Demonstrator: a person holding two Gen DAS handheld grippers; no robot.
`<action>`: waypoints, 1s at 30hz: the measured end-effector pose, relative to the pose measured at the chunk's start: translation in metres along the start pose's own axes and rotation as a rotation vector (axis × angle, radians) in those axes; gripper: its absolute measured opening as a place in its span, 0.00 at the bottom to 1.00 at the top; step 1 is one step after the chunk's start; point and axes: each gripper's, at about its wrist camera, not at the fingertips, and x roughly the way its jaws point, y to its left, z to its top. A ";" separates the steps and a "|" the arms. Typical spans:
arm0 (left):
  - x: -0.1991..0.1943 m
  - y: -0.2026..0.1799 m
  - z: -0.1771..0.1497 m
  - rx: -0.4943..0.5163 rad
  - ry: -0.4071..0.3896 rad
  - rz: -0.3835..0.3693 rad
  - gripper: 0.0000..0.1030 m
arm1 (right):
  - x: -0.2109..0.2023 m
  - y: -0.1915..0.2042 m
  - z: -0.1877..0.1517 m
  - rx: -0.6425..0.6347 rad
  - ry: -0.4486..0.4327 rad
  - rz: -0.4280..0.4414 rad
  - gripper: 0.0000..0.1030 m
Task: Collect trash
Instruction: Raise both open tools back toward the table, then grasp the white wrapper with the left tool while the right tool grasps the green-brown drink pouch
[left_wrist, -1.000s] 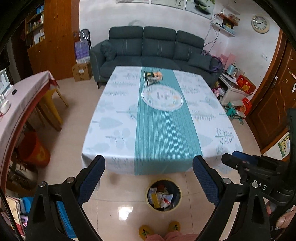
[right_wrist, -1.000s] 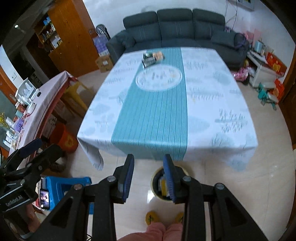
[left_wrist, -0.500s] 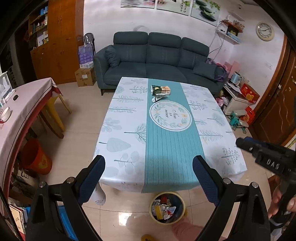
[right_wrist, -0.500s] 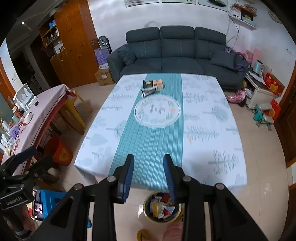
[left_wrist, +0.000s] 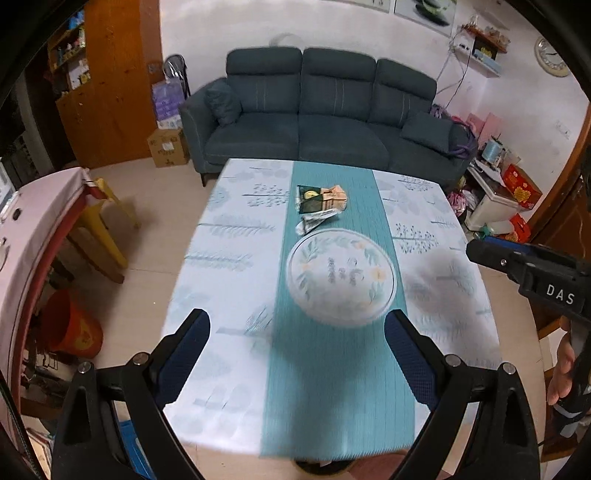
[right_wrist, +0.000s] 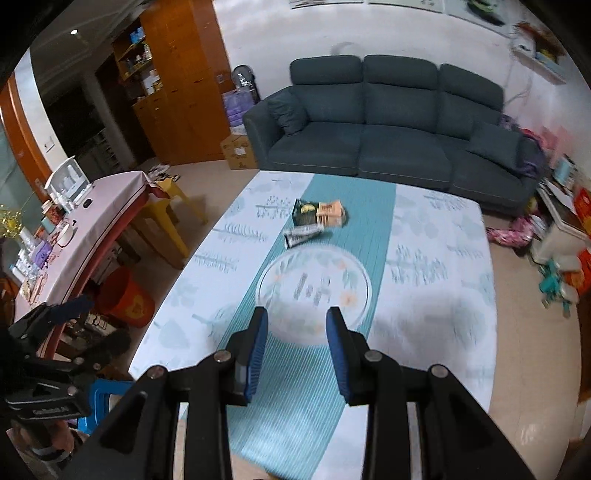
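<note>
Since a second ago I have lifted both tongs from the floor bin toward the desk (left_wrist: 236, 236); my left tongs (left_wrist: 297, 354) gape wide, my right tongs (right_wrist: 297, 349) stand narrowly parted, both empty; the snack wrappers (left_wrist: 320, 204) lie just beyond the round floral print (left_wrist: 340, 275); I should reach past it and nip the nearest wrapper's edge.

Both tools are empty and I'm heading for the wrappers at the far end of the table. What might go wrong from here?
1. The wrappers lie overlapped in a small flat pile on the tablecloth; a pinch may snag the cloth, or lift only one piece.
2. They sit far across the table, beyond both the left tool and the right tool, so it is a long reach.
3. Both views are motion-blurred; slow down before aiming.
</note>
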 end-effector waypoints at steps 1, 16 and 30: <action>0.019 -0.007 0.017 0.003 0.021 -0.012 0.92 | 0.009 -0.009 0.011 -0.003 0.011 0.011 0.32; 0.246 -0.064 0.138 0.193 0.277 0.086 0.91 | 0.184 -0.134 0.114 0.078 0.222 0.139 0.32; 0.350 -0.058 0.142 0.176 0.447 0.098 0.69 | 0.261 -0.153 0.122 0.083 0.321 0.208 0.32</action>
